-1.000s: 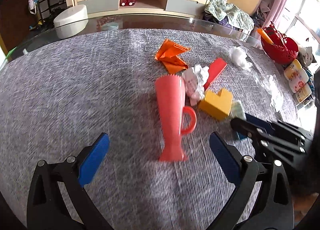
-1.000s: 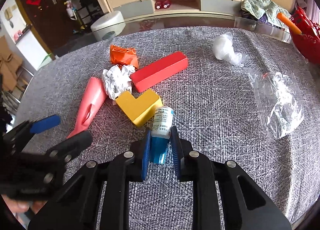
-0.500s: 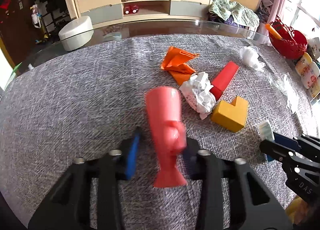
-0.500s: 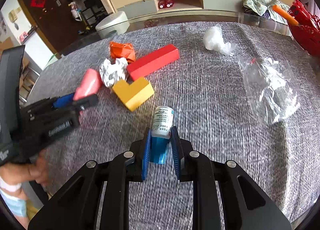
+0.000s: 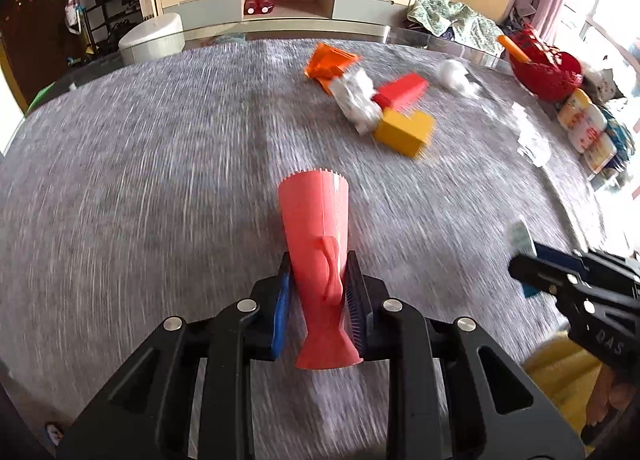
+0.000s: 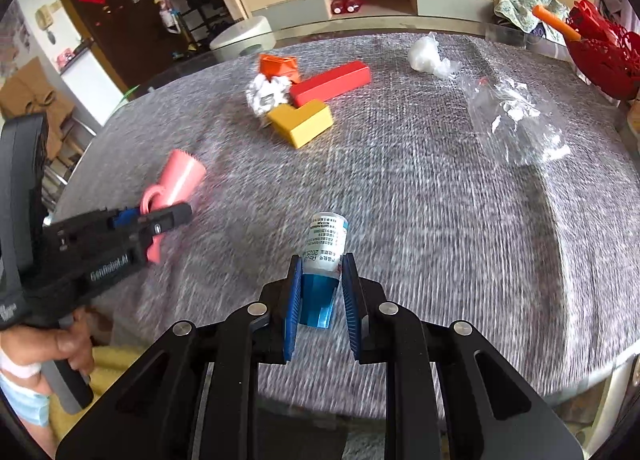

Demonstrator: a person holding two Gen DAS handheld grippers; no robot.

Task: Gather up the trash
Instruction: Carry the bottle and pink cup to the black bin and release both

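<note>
My left gripper (image 5: 318,280) is shut on a tall pink plastic cup (image 5: 318,244) with a handle and holds it above the grey cloth; it also shows in the right wrist view (image 6: 176,183). My right gripper (image 6: 320,280) is shut on a small blue-and-white bottle (image 6: 324,256), which also shows at the right in the left wrist view (image 5: 520,238). Farther back lie a crumpled white paper (image 6: 266,93), an orange wrapper (image 6: 278,65), a white plastic wad (image 6: 428,55) and a clear plastic bag (image 6: 516,115).
A red block (image 6: 332,79) and a yellow L-shaped block (image 6: 302,123) lie next to the crumpled paper. A red basket (image 6: 604,55) stands at the table's far right edge. The grey cloth (image 6: 420,187) covers a glass table.
My left gripper closed on the pink cup and lifted it back toward the near edge. My right gripper, still holding the bottle, drew back with it away from the yellow block.
</note>
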